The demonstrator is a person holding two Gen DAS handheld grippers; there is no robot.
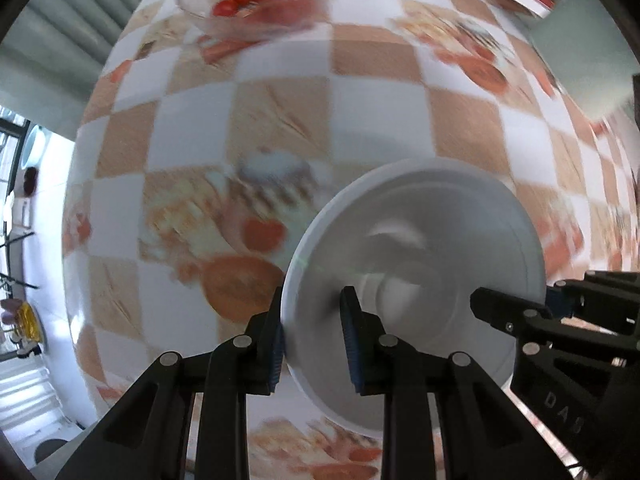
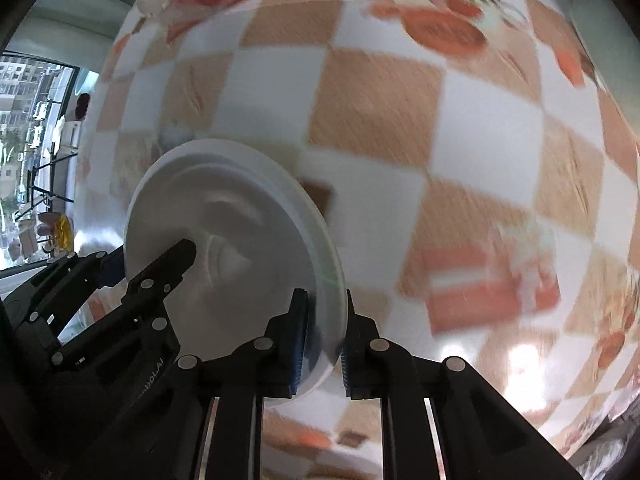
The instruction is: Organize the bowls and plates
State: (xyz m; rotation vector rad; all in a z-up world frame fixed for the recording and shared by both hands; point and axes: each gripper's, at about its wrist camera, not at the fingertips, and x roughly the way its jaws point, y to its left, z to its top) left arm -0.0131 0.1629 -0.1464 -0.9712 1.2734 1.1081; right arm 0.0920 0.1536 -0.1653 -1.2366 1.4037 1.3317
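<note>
We point both grippers steeply down, left gripper [image 1: 312,332] and right gripper [image 2: 326,332] each pinching opposite rims of the white plate [image 1: 420,264] above the checkered surface [image 1: 280,120], open cloth all round.

Both grippers, the left gripper [image 1: 312,320] and the right gripper [image 2: 325,330], are matte black linkages with round silver rivets and ribbed blue finger pads; faint embossed lettering marks each housing.
</note>
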